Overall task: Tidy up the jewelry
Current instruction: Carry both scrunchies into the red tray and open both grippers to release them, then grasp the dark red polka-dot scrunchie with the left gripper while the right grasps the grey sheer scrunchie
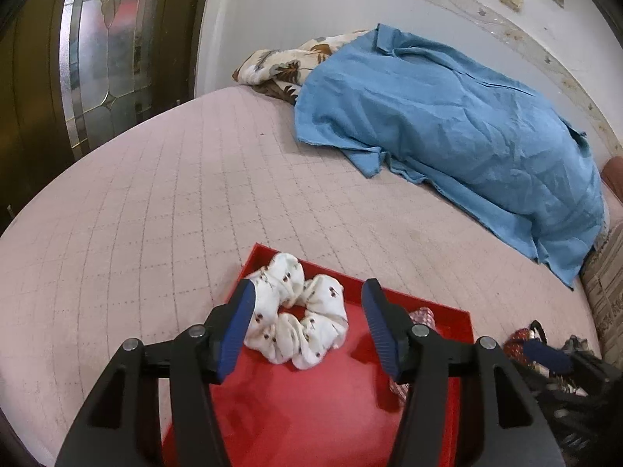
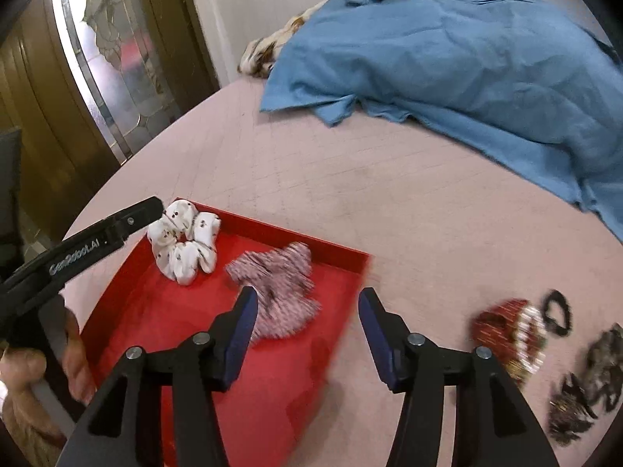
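A red tray [image 1: 311,408] lies on the pink quilted bed; it also shows in the right wrist view [image 2: 163,311]. A white printed scrunchie [image 1: 300,311] lies in its far left corner, also in the right wrist view [image 2: 185,247]. A pink-and-white checked scrunchie [image 2: 280,292] lies in the tray beside it, partly hidden in the left wrist view [image 1: 422,317]. My left gripper [image 1: 307,299] is open just above the white scrunchie. My right gripper [image 2: 307,307] is open and empty over the tray's right edge. A red beaded scrunchie [image 2: 506,330], a black hair tie [image 2: 558,313] and dark scrunchies [image 2: 588,385] lie on the bed at the right.
A blue garment [image 1: 447,124] is spread over a floral cloth [image 1: 280,66] at the far side of the bed [image 1: 155,214]. A dark wooden door with a frosted glass panel [image 1: 97,50] stands at the left. A person's hand [image 2: 46,369] holds the left gripper.
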The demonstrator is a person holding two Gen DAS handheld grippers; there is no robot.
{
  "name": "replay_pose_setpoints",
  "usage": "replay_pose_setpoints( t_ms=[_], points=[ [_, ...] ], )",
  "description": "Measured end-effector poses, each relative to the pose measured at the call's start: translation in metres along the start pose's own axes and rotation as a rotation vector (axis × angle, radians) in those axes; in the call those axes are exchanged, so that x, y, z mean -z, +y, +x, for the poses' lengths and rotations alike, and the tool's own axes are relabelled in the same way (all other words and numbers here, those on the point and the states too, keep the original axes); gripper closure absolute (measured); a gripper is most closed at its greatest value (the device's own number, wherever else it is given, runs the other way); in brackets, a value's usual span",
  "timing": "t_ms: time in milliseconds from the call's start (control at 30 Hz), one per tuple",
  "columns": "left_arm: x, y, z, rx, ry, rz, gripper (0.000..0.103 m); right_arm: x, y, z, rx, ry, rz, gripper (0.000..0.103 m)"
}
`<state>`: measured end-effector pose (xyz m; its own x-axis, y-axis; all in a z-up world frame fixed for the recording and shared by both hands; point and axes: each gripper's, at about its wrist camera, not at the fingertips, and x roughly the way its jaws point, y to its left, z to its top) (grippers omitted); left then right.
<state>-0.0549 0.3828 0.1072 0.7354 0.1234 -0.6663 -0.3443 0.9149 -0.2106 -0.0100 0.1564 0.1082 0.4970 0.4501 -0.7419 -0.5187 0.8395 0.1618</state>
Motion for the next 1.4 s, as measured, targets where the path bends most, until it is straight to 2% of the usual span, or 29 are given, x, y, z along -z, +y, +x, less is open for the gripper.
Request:
replay_pose_setpoints(
  t_ms=[100, 267, 367, 500, 667, 767, 933, 1067, 1400],
  points=[
    [0.009, -0.011, -0.013, 0.015, -0.029, 0.026, 0.045, 0.018, -0.027, -0.028, 0.025, -0.025, 0.032, 0.044],
    [0.023, -0.035, -0.041, 0.055, -0.113, 0.073, 0.04, 0.059, -0.098, -0.086, 0.085, -0.075, 0.163, 0.044],
    [0.037, -0.056, -0.051, 0.06, -0.131, 0.126, 0.039, 0.084, -0.137, -0.117, 0.138, -0.103, 0.224, 0.043],
    [0.054, -0.088, -0.058, 0.109, -0.058, 0.197, 0.039, 0.114, -0.184, -0.146, 0.215, -0.119, 0.289, 0.04],
    [0.064, -0.121, -0.067, 0.177, -0.007, 0.23, 0.039, 0.147, -0.234, -0.163, 0.271, -0.128, 0.379, 0.04],
    [0.067, -0.146, -0.06, 0.209, 0.043, 0.243, 0.039, 0.159, -0.255, -0.163, 0.268, -0.137, 0.426, 0.04],
    [0.071, -0.183, -0.036, 0.228, 0.126, 0.263, 0.039, 0.17, -0.264, -0.151, 0.217, -0.14, 0.442, 0.04],
    [0.074, -0.204, -0.006, 0.211, 0.185, 0.265, 0.039, 0.17, -0.263, -0.142, 0.184, -0.136, 0.415, 0.04],
    [0.074, -0.236, 0.066, 0.226, 0.313, 0.202, 0.039, 0.137, -0.29, -0.124, 0.197, -0.191, 0.407, 0.04]
  ],
)
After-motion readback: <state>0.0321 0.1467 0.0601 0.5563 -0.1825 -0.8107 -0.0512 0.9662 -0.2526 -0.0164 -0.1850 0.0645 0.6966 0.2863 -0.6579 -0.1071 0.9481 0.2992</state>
